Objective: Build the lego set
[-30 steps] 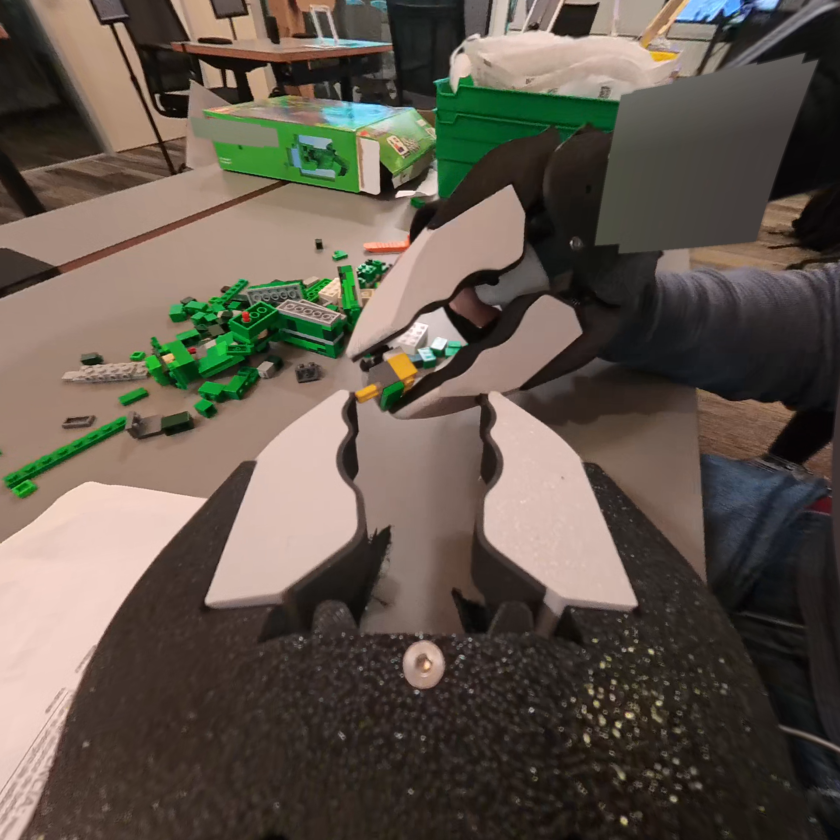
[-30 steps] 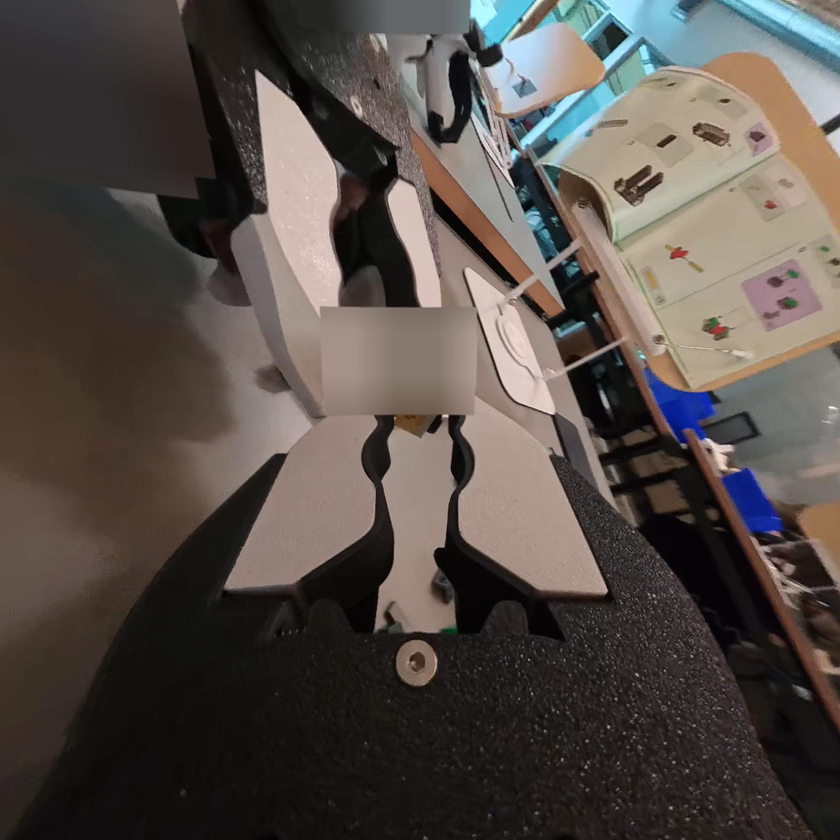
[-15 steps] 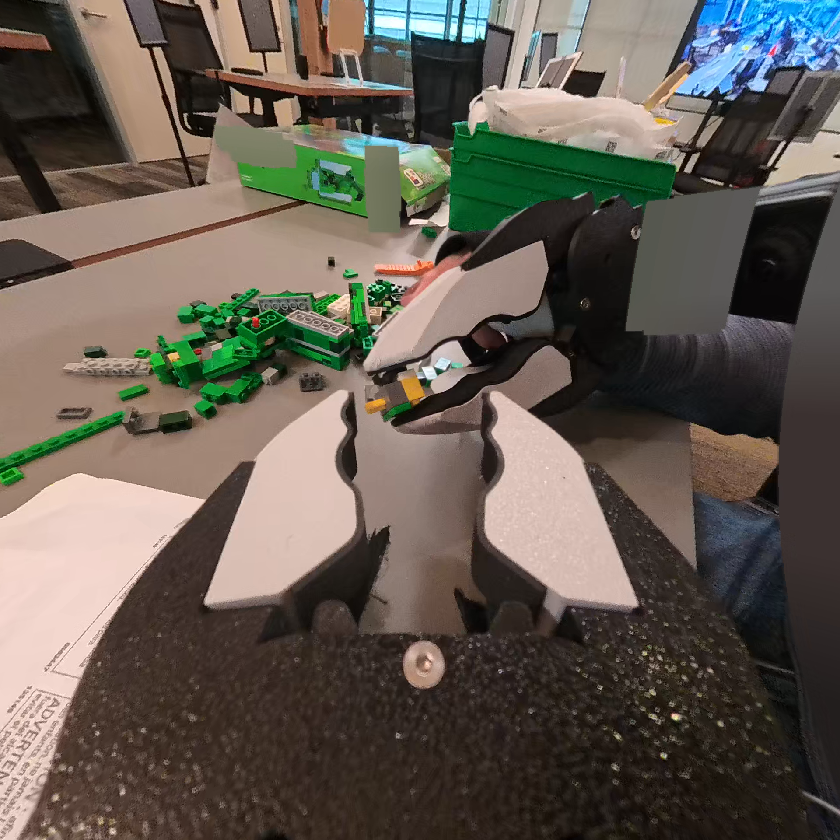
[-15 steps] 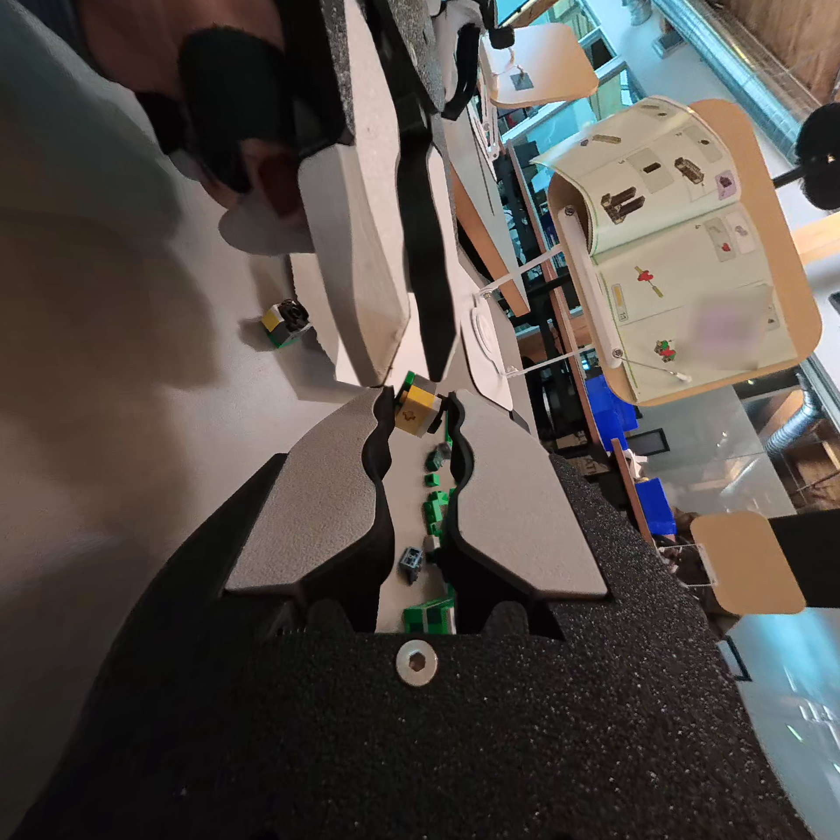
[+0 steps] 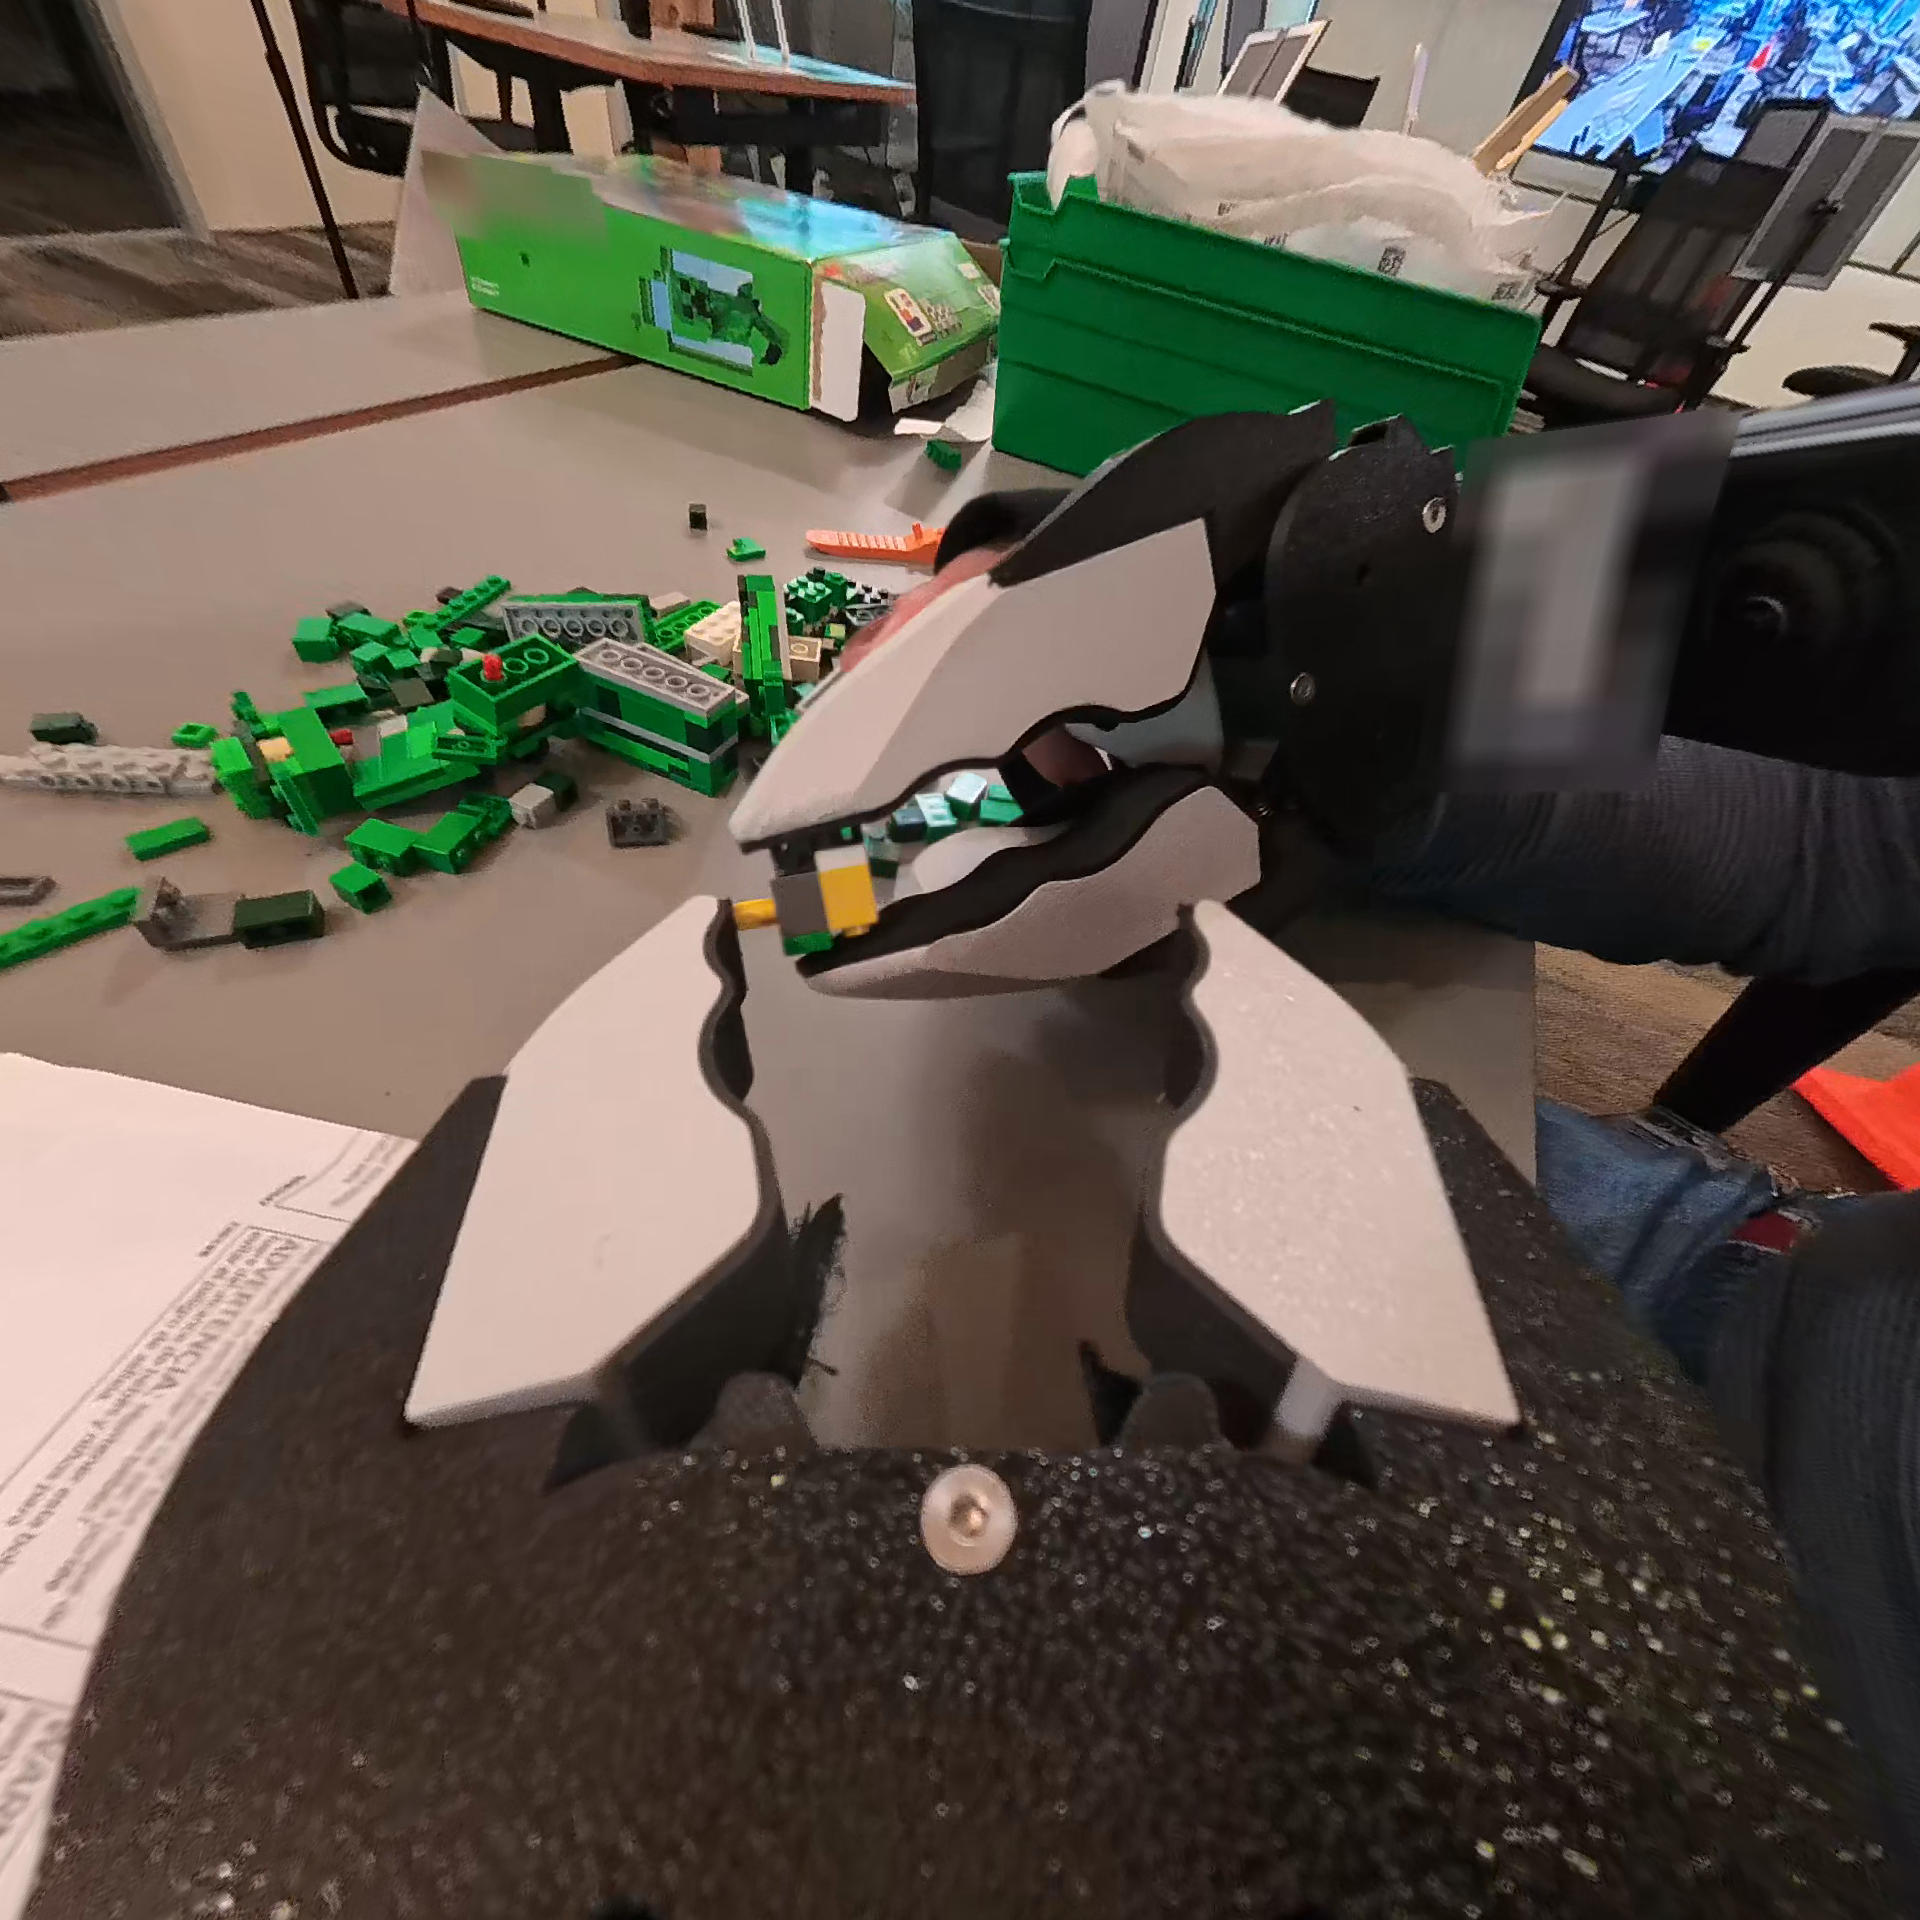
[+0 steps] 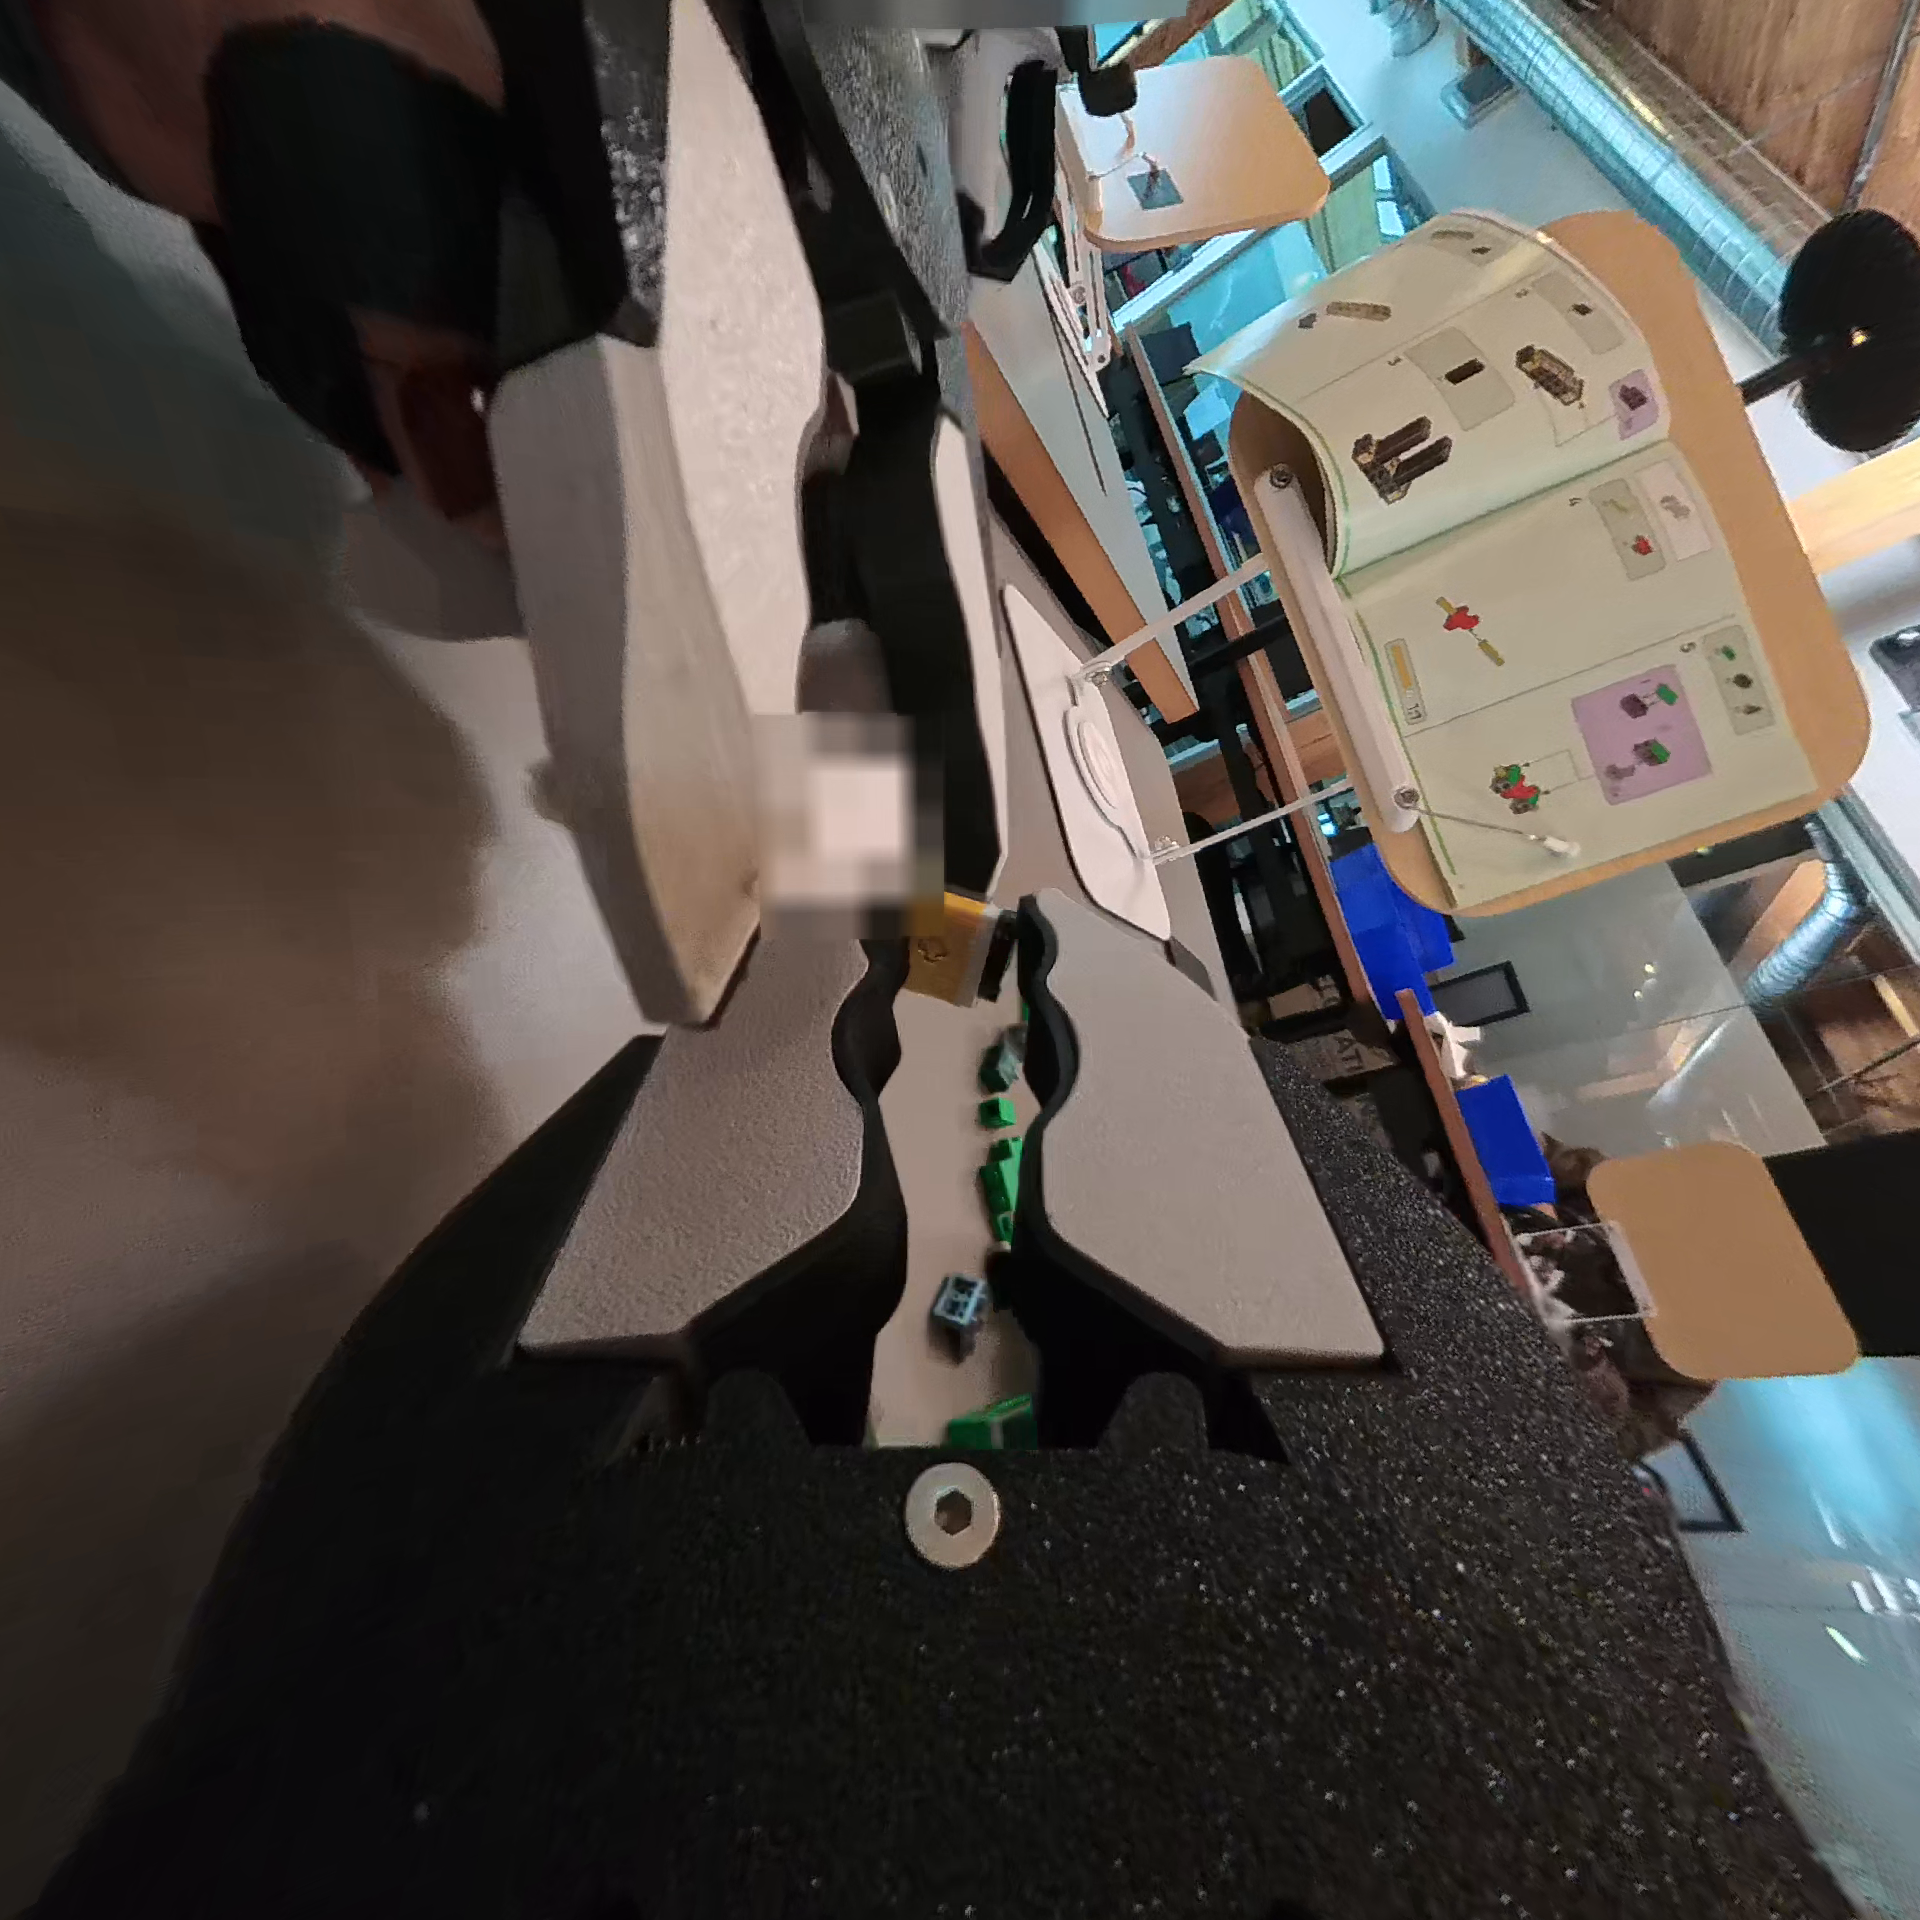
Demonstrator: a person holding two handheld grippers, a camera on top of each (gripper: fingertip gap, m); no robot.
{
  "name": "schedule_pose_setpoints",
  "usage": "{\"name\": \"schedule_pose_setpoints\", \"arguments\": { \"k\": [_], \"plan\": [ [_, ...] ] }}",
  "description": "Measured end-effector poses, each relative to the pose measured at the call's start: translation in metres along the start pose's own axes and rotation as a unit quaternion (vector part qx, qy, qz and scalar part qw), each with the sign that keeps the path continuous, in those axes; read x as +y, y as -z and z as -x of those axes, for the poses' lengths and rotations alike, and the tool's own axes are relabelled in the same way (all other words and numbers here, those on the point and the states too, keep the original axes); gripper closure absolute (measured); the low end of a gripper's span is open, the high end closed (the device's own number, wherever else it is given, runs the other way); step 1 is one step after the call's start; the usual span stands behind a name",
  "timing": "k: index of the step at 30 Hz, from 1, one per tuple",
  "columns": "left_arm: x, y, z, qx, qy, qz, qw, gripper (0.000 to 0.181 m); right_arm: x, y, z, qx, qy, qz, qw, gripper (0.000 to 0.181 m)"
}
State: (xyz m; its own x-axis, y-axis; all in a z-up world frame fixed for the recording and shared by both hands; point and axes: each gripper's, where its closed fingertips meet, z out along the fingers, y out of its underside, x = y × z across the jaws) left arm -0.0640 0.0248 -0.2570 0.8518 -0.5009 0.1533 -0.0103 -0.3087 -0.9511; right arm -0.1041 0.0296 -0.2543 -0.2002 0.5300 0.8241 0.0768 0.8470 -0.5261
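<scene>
My right gripper [image 5: 795, 899] reaches in from the right and is shut on a small yellow, grey and green lego assembly [image 5: 826, 899], held above the table. The assembly's yellow pin sits at the tip of one of my left fingers [image 5: 623, 1143]. My left gripper [image 5: 961, 935] is open and empty, its jaws on either side of the assembly. In the right wrist view the yellow assembly [image 6: 951, 951] sits between the tips of the right gripper [image 6: 951, 940], with the left gripper's white finger [image 6: 665, 623] just beyond it.
A pile of loose green and grey bricks [image 5: 468, 727] lies on the grey table [image 5: 312, 520] to the left. Behind are a green lego box [image 5: 707, 301], a green bin [image 5: 1247, 343] and an orange brick separator [image 5: 873, 540]. White paper [image 5: 156, 1299] lies near left. An open instruction booklet [image 6: 1538, 582] hangs on a stand.
My left jaws have opened wider. My right gripper has levelled out and brought the small assembly to the left fingertips.
</scene>
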Motion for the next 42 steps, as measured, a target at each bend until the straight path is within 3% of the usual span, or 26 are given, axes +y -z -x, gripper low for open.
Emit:
{"name": "schedule_pose_setpoints", "arguments": {
  "k": [1,10,18,22,26,30,34,38,42],
  "plan": [
    [0.003,-0.002,0.0,0.002,0.008,0.005,1.0,0.1,0.001,-0.002,0.003,-0.005,-0.003,0.004,1.0,0.161],
    [0.012,-0.001,0.004,0.038,0.084,0.005,0.996,0.103,0.008,-0.007,0.014,-0.048,-0.051,0.017,0.997,0.161],
    [0.011,0.0,0.003,0.056,0.094,0.001,0.994,0.107,0.007,-0.003,0.014,-0.065,-0.084,0.004,0.994,0.161],
    [0.011,0.002,0.009,0.034,0.078,0.003,0.996,0.124,0.003,-0.001,0.012,-0.051,-0.049,0.005,0.997,0.161],
    [0.007,0.001,0.011,0.02,0.07,-0.011,0.997,0.125,0.005,-0.001,0.009,-0.034,-0.027,0.007,0.999,0.161],
    [-0.001,0.007,0.015,-0.001,0.04,-0.033,0.999,0.138,0.004,-0.001,0.012,-0.049,-0.048,0.0,0.998,0.161],
    [-0.002,0.02,0.022,-0.01,-0.02,-0.019,1.0,0.142,-0.003,0.003,0.01,-0.084,-0.137,-0.047,0.986,0.161],
    [0.009,0.027,0.026,-0.047,-0.157,0.038,0.986,0.146,-0.015,0.013,0.007,-0.141,-0.236,-0.116,0.954,0.161],
    [0.004,0.021,0.013,-0.079,-0.275,0.031,0.958,0.156,-0.025,0.017,0.01,-0.181,-0.291,-0.158,0.926,0.161]
  ]
}}
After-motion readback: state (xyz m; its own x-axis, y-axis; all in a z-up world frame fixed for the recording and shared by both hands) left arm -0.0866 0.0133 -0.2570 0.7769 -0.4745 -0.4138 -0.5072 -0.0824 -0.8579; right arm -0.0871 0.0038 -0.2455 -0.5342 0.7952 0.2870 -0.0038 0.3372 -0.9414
